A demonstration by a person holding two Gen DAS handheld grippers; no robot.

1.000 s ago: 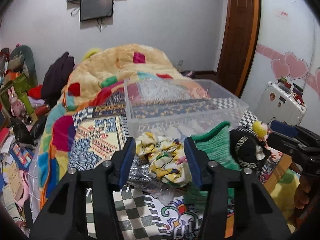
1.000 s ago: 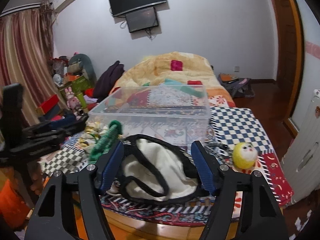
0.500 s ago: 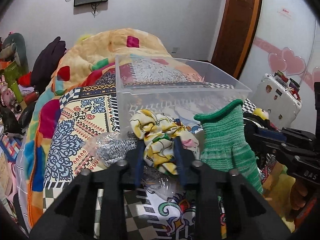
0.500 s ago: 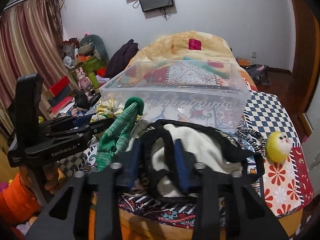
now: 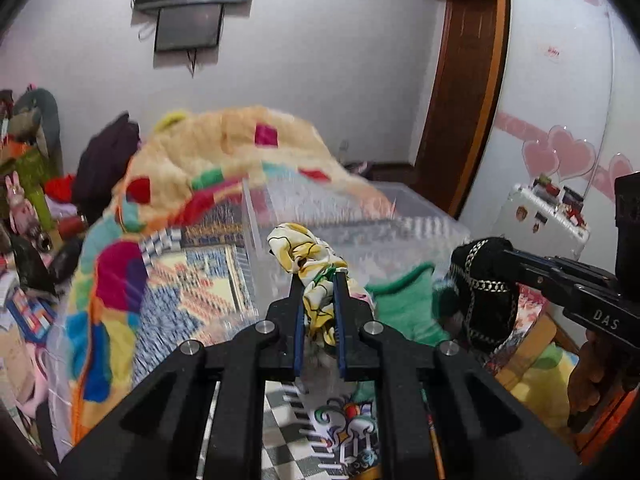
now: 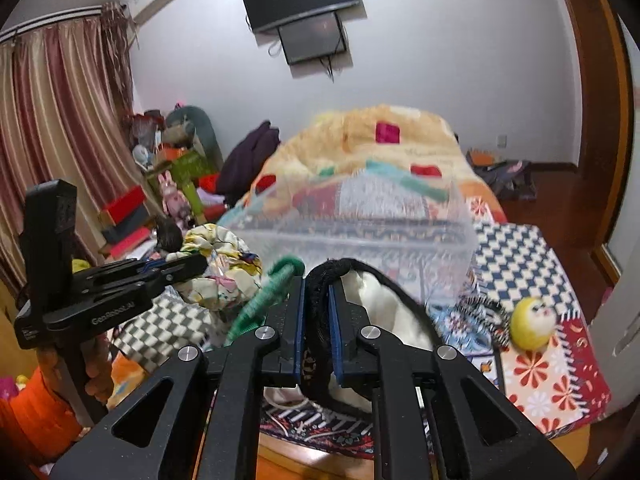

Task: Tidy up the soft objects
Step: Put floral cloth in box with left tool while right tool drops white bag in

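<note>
My left gripper [image 5: 317,276] is shut on a yellow and white floral cloth [image 5: 304,252] and holds it up in front of the clear plastic bin [image 5: 420,232]. The cloth also shows in the right wrist view [image 6: 218,268], with the left gripper [image 6: 200,266] on it. My right gripper [image 6: 316,280] is shut on the black rim of a black hat with cream lining [image 6: 372,300], lifted off the table; the hat also shows in the left wrist view [image 5: 486,280]. A green knit glove [image 5: 404,304] lies between them on the table, also seen in the right wrist view [image 6: 268,300].
A yellow plush ball [image 6: 534,322] and a black-white striped band [image 6: 486,312] lie on the patterned tablecloth [image 6: 548,380] at right. A heaped patchwork blanket [image 5: 224,160] lies behind the bin. Toys and boxes [image 6: 168,184] crowd the left; a white suitcase [image 5: 540,216] stands at right.
Both grippers have gone from open to shut, the left on the floral cloth, the right on the hat's rim. Both things have been lifted from the table toward the bin.
</note>
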